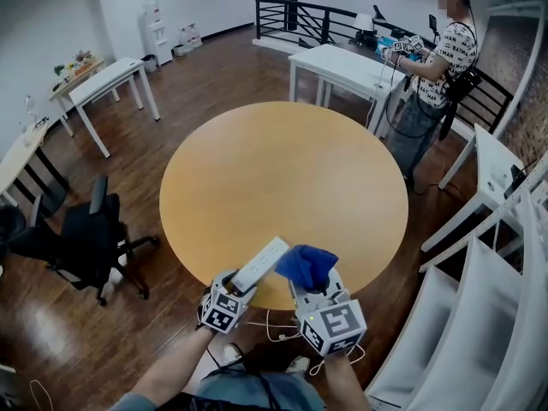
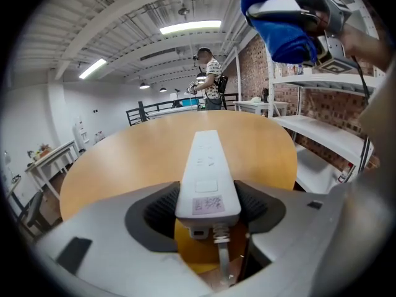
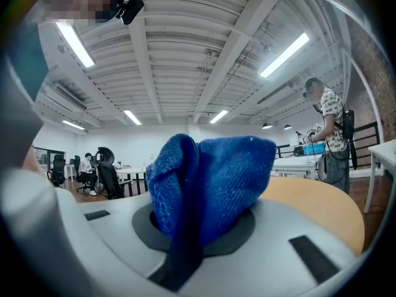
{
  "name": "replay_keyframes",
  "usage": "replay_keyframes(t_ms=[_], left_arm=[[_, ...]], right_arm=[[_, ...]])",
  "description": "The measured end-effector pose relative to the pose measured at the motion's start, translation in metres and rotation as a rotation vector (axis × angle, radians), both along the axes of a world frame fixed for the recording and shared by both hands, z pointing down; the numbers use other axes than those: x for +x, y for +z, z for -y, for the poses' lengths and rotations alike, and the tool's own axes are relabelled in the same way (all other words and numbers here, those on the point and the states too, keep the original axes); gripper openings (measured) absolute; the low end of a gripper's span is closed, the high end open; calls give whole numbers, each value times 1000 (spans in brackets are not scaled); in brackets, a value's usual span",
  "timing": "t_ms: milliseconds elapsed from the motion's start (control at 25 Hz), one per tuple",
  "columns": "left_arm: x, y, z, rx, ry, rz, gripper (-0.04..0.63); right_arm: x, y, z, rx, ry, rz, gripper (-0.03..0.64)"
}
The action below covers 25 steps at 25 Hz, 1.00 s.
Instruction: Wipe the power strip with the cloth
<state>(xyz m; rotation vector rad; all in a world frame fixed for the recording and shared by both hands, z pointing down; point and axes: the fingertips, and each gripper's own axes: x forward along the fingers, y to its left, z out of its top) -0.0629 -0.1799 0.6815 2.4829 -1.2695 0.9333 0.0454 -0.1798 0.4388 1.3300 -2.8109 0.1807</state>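
Observation:
The white power strip (image 1: 261, 264) juts out over the near edge of the round wooden table (image 1: 282, 178), and my left gripper (image 1: 242, 285) is shut on its cord end. In the left gripper view the power strip (image 2: 207, 172) runs straight ahead from between the dark pads (image 2: 162, 209), its cord hanging below. Just to the right, the blue cloth (image 1: 306, 265) is bunched in my right gripper (image 1: 315, 285), which is shut on it. In the right gripper view the cloth (image 3: 210, 184) fills the space between the jaws. The cloth (image 2: 281, 30) hangs above and to the right of the strip, apart from it.
A black office chair (image 1: 81, 238) stands left of the table. White shelving (image 1: 479, 298) runs along the right. A person (image 1: 437, 58) stands at a white table (image 1: 342, 62) at the back right. The strip's white cord (image 1: 278, 332) trails below the table edge.

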Motion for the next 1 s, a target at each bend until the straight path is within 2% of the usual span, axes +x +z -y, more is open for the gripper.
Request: replay_keyframes(t_ms=[200, 560, 800, 1000], left_arm=[[2, -1, 0, -33, 40, -9, 284], [-7, -20, -5, 29, 26, -50, 282], [-10, -58, -2, 104, 19, -117, 282], [5, -129, 6, 248, 63, -190, 282]], right_arm=[[0, -2, 1, 4, -3, 8, 60], [1, -4, 0, 15, 1, 14, 60], [-3, -8, -2, 18, -6, 24, 60], [-7, -25, 1, 57, -5, 46, 60]])
